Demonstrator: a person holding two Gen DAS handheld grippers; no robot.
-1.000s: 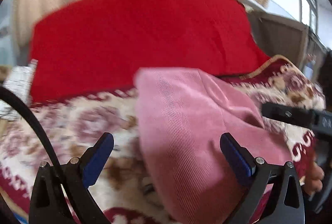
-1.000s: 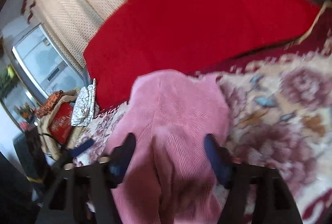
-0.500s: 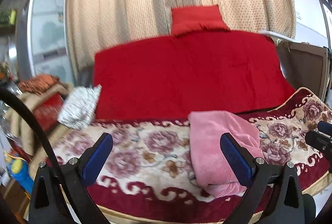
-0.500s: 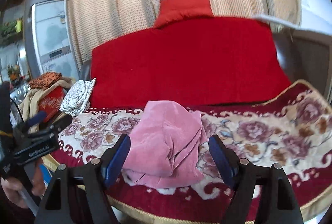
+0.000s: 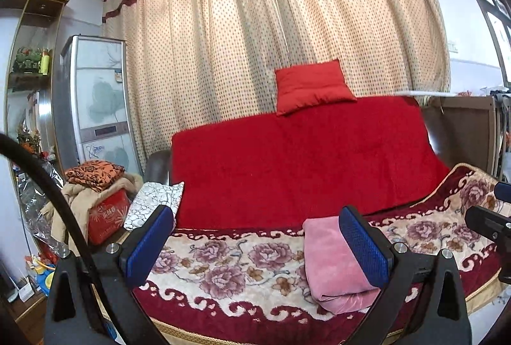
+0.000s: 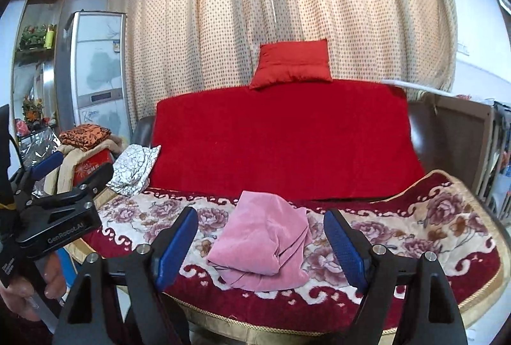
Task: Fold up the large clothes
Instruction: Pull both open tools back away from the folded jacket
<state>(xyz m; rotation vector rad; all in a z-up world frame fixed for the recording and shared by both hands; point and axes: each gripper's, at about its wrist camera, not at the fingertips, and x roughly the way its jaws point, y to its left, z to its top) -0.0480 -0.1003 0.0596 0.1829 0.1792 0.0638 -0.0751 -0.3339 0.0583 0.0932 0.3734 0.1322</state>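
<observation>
Folded pink garment [image 6: 262, 236] on sofa [image 6: 447, 233], apparently released

Sofa seat covered by floral red-and-cream plush blanket [image 6: 399, 236]. Directly on it: 1 folded pink corduroy garment [image 6: 265, 236], mid-seat near the front edge; 1 white black-patterned cushion [image 6: 134, 168] at left end. Red fleece throw [image 6: 281, 137] drapes the backrest.

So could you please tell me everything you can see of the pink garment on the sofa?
The pink garment is a soft, finely ribbed, velvety-looking cloth, folded into a compact, slightly rumpled bundle with layered edges showing at its front. It lies flat on the floral blanket covering the sofa seat, near the front edge and in front of the red throw on the backrest. Nothing else touches it; both grippers' fingers are open and clear of it.
</observation>
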